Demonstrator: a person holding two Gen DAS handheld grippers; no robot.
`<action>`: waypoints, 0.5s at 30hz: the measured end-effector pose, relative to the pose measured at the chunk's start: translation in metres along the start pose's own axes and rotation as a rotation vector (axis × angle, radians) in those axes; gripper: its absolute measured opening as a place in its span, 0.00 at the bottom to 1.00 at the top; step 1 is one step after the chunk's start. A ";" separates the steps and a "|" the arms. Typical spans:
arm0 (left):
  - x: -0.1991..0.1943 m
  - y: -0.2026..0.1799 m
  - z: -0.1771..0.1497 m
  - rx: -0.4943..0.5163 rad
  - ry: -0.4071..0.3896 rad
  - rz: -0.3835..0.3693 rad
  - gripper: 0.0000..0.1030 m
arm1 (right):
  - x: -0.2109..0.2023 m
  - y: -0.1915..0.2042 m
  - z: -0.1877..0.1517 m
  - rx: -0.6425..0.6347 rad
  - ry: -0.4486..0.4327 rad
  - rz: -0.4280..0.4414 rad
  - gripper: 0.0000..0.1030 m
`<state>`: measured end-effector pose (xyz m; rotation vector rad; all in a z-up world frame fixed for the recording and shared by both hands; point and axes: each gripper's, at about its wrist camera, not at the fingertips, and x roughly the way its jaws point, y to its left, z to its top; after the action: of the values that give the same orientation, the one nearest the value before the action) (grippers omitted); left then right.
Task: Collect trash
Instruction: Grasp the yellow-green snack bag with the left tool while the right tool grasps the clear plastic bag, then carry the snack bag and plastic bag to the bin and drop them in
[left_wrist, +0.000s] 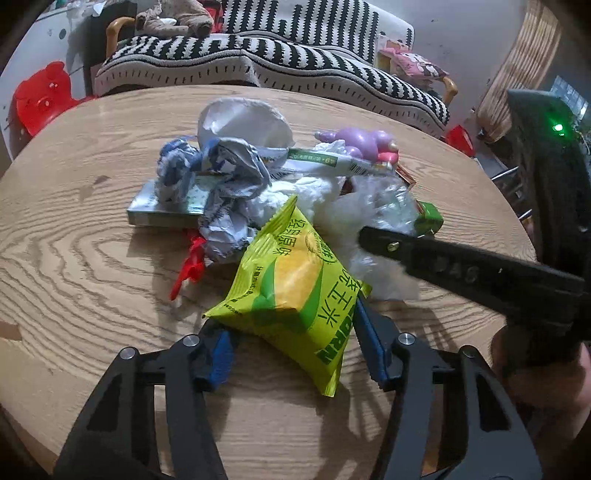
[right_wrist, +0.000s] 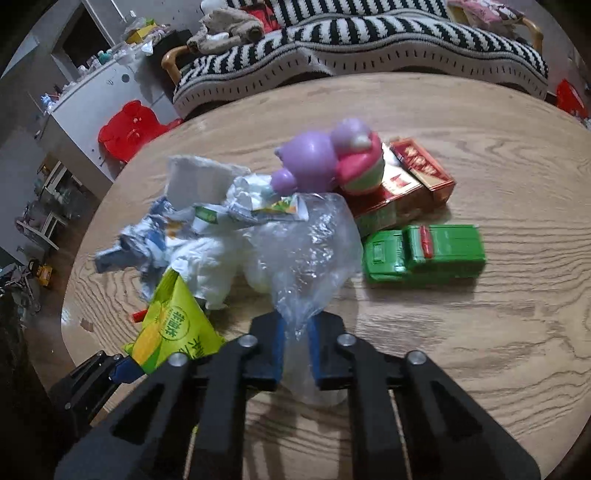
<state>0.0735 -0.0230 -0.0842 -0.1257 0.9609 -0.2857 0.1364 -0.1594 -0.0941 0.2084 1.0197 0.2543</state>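
A heap of trash lies in the middle of a round wooden table (left_wrist: 74, 266). A yellow-green snack bag (left_wrist: 291, 280) sits tilted between the blue pads of my left gripper (left_wrist: 291, 325), which press on its two sides. My right gripper (right_wrist: 297, 343) is shut on the lower end of a crumpled clear plastic bag (right_wrist: 314, 251). In the left wrist view its black finger (left_wrist: 424, 258) reaches in from the right over that clear bag (left_wrist: 384, 206). The snack bag (right_wrist: 173, 325) and the left gripper (right_wrist: 122, 369) show at the lower left of the right wrist view.
The heap holds a crumpled blue-white wrapper (left_wrist: 229, 177), a torn white paper cup (left_wrist: 243, 122), white tissue (right_wrist: 210, 258), a flat green box (left_wrist: 162, 210) and a red plastic piece (left_wrist: 192, 262). A purple toy (right_wrist: 314, 158), red box (right_wrist: 421, 173) and green toy car (right_wrist: 424, 254) lie beside it. A striped sofa (left_wrist: 280, 62) stands behind.
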 end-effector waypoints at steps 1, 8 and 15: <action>-0.006 -0.001 0.000 0.008 -0.005 0.006 0.53 | -0.009 -0.001 0.000 0.001 -0.021 -0.004 0.09; -0.039 0.000 0.010 0.014 -0.065 0.006 0.52 | -0.069 -0.007 0.003 0.010 -0.171 -0.008 0.08; -0.064 0.001 0.016 0.019 -0.122 0.014 0.52 | -0.109 -0.013 -0.004 0.009 -0.234 -0.013 0.08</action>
<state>0.0523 -0.0040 -0.0252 -0.1176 0.8376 -0.2714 0.0798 -0.2053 -0.0112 0.2340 0.7899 0.2084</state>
